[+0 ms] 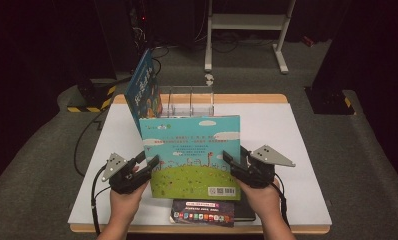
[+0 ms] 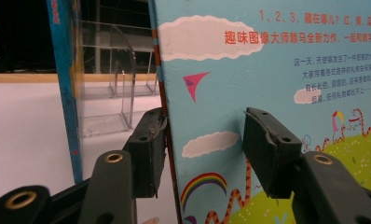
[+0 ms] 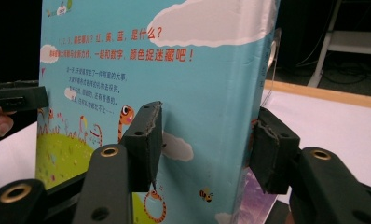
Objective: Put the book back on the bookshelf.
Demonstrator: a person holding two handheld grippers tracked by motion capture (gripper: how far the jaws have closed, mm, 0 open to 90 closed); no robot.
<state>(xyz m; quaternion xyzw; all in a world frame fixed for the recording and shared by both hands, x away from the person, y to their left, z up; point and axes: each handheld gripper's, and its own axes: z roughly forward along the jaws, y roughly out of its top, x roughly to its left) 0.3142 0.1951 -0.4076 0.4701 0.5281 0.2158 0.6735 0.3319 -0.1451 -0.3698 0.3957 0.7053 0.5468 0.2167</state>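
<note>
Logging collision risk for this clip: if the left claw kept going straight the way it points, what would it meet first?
The picture book it straddles: its left edge already sits between the left claw jaws. Beyond that, likely the clear plastic rack, though depth is hard to judge.

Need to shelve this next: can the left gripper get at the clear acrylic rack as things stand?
Probably not yet. The left gripper is clamped on the blue picture book's left edge, with the right gripper on the other edge. The clear acrylic rack stands behind that book, which blocks the straight path.
</note>
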